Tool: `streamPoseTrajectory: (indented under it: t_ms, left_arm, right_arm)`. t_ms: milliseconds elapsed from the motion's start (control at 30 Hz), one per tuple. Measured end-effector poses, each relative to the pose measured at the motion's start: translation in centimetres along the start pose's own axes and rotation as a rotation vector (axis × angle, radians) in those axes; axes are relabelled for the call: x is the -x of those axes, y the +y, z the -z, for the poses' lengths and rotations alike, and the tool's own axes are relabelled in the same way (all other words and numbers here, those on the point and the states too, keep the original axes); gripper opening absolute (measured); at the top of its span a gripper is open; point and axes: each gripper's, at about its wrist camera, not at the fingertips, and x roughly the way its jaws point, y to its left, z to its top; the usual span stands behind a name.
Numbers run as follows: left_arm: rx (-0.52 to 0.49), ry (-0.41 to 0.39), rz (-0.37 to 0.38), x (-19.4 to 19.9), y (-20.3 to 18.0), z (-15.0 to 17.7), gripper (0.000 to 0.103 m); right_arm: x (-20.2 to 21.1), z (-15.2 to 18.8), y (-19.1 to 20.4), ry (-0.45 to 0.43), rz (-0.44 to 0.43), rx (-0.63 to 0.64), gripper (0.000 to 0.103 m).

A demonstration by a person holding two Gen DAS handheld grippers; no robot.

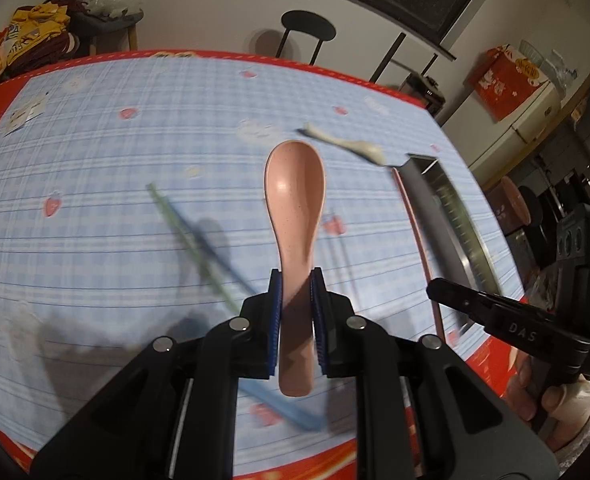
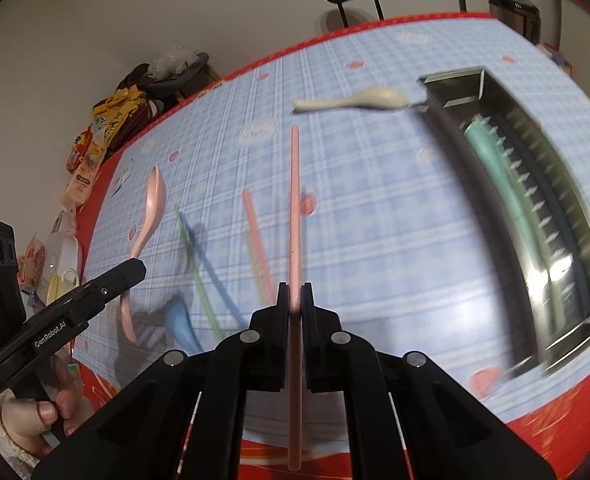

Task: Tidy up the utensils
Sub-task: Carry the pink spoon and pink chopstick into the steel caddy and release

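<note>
My left gripper [image 1: 297,280] is shut on a pink spoon [image 1: 294,196], held above the blue checked tablecloth [image 1: 95,168], bowl pointing away. It also shows in the right wrist view [image 2: 147,224]. My right gripper [image 2: 294,292] is shut on a pink chopstick [image 2: 295,200], pointing forward above the table. A metal tray [image 2: 575,240] at the right holds a green utensil [image 2: 499,172]. A cream spoon [image 2: 359,101] lies near the tray's far corner. A green chopstick [image 2: 197,272], a blue chopstick [image 2: 215,280], another pink chopstick [image 2: 257,240] and a blue spoon [image 2: 181,324] lie on the cloth.
The table has a red border [image 1: 335,68]. A black chair [image 1: 307,30] stands behind the far edge. Snack packets and bags [image 2: 107,128] pile beyond the left side. A red box [image 1: 511,80] sits on a fridge at the right.
</note>
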Motion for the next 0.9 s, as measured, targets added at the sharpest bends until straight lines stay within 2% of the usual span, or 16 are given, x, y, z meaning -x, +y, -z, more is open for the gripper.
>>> streamPoseTrajectory:
  t_ms: [267, 567, 900]
  left_arm:
    - [0.052, -0.005, -0.001, -1.8, -7.3, -0.5, 0.018]
    - [0.084, 0.035, 0.003, -5.8, -14.9, -0.7, 0.018]
    - [0.148, 0.080, 0.025, -10.6, -19.9, -1.3, 0.018]
  right_arm:
    - [2.8, -3.4, -7.1, -0.027, -0.014, 0.040, 0.006]
    - [3.5, -5.1, -14.0, -0.009, -0.010, 0.054, 0.006]
    - [3.1, -6.0, -18.2, 0.027, -0.013, 0.047, 0.006]
